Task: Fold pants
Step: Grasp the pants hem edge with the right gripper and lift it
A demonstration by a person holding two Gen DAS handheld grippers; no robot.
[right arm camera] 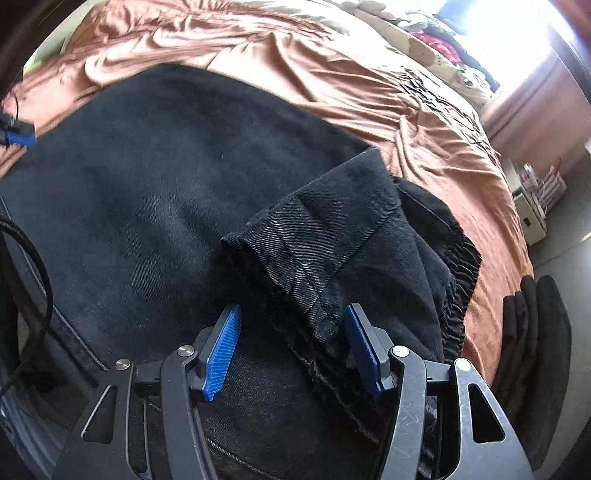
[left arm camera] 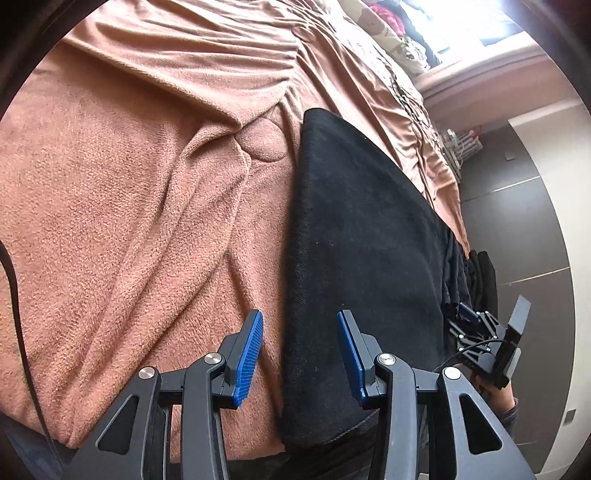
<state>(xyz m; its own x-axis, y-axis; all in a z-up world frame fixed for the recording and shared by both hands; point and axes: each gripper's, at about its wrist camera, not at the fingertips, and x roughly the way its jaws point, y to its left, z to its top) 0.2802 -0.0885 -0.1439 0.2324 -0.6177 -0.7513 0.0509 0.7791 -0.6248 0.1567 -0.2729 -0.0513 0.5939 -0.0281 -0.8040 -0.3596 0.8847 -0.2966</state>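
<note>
Black pants lie folded on the bed's brown blanket. Left hand-held gripper: jaws wide apart, empty, over the pants' left edge. Right hand-held gripper: jaws wide, straddling the hemmed leg end without clamping it. No legible writing.

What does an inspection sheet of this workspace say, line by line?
Surface: bed with wrinkled brown blanket.
Job's things: black pants lie on the blanket, a hemmed leg end folded onto them.
Clutter: dark folded clothes at the bed edge.
Grippers: left gripper open over the pants' edge; right gripper open around the hem.
Cables: black cable beside the right gripper.
Surroundings: bright window, dark floor.
</note>
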